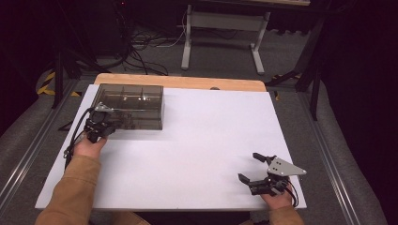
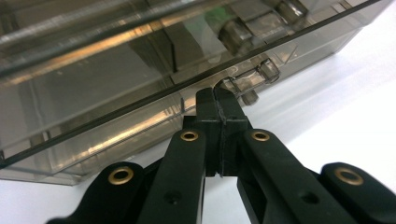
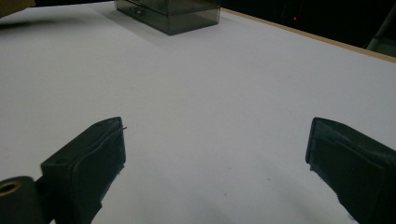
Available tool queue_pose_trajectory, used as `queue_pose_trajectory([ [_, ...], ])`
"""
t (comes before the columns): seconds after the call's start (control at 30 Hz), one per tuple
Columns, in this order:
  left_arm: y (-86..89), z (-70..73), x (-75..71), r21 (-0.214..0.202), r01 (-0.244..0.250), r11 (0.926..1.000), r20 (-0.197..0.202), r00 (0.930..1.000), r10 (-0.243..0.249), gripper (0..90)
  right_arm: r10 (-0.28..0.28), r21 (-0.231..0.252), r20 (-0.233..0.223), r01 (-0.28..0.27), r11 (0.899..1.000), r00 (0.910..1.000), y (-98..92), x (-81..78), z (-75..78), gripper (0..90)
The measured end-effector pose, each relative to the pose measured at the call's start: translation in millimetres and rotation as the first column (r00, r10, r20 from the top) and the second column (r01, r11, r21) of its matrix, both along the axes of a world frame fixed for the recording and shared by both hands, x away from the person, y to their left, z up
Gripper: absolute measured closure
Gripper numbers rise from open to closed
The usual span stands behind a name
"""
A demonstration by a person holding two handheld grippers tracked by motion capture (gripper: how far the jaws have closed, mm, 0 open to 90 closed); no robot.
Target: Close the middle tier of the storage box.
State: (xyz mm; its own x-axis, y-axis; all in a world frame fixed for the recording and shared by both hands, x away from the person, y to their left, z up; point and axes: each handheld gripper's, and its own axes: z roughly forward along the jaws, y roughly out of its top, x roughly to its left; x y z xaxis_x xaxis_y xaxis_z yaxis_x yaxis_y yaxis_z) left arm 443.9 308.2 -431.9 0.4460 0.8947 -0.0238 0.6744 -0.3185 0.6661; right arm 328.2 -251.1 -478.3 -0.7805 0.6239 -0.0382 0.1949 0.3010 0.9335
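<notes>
Dark room w/ cables and a white desk frame on the floor behind; up front, a white tabletop (image 1: 197,150) w/ a wood strip along its far edge.

We see a smoky clear plastic compartment box (image 1: 129,105) at the far left corner of the tabletop, lid down, dividers visible thru the top. In the right gripper view the same box (image 3: 170,11) sits far off at the top edge of the picture, well apart from that gripper.

Left gripper (image 1: 109,123) is at the box's near long side, toward its left end. In the left gripper view its jaws are pressed together, tips right at the small clear latch (image 2: 247,81) on the box front (image 2: 116,107), just under the lid seam. We can't tell whether the tips pinch the latch tab or merely touch it; nothing shows between the pads. Left hand (image 1: 89,146) and tan sleeve (image 1: 70,192) come in from the near left corner.

Right gripper (image 1: 250,167) is near the near right corner of the tabletop, jaws spread wide w/ nothing between them, just bare white surface. Grey three-cornered plate (image 1: 284,167) on top.
</notes>
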Motion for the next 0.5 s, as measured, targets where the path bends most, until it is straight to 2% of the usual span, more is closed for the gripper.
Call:
queue_pose_trajectory([
  [0.03, 0.0, -0.1, 1.3, 0.005, -0.004, 1.0, 0.007, 1.0, 0.004, 89.8, 0.001, 0.004, 0.001, -0.001, 1.0, 1.0, 0.1, 0.1, -0.1, 5.2],
  [0.1, 0.0, -0.3, 2.8, -0.014, -0.004, 0.9999, -0.004, 1.0, 0.004, 89.9, 0.001, 0.004, 0.0, -0.001, 1.0, 1.0, 0.0, 0.1, -0.1, 5.2],
  [0.23, 0.7, -0.2, 3.2, -0.021, -0.008, 0.9998, -0.012, 0.9999, 0.008, 89.9, 0.001, 0.004, 0.0, -0.001, 1.0, 1.0, 0.1, 0.1, -0.1, 5.2],
  [0.5, -0.1, -0.1, 2.6, -0.014, -0.016, 0.9998, -0.015, 0.9998, 0.015, 89.9, 0.001, 0.001, 0.0, -0.001, 1.0, 1.0, 0.2, 0.1, -0.1, 5.2],
])
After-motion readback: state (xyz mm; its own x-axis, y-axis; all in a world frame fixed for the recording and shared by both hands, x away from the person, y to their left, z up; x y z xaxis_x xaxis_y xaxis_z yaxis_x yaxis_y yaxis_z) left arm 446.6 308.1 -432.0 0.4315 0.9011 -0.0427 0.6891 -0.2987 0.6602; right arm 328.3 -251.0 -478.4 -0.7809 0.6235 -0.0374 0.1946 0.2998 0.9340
